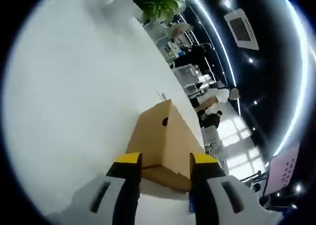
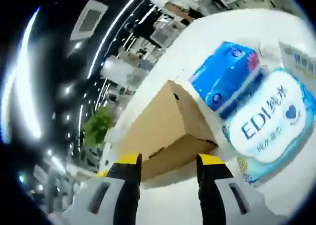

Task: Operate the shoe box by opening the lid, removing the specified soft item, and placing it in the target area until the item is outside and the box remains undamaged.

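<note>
Both grippers agape (shoe box between)

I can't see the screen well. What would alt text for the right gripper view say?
A closed cardboard box sits on a white table, just beyond the open right tool with yellow-tipped jaws. Beside the box lie a blue tissue pack and a larger white-and-blue pack marked EDI.

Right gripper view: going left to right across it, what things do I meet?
Green plant → cardboard shoe box, lid shut → blue tissue pack → white and blue pack marked EDI. The gripper's own jaws stand open at the bottom, either side of the box's near end.
</note>
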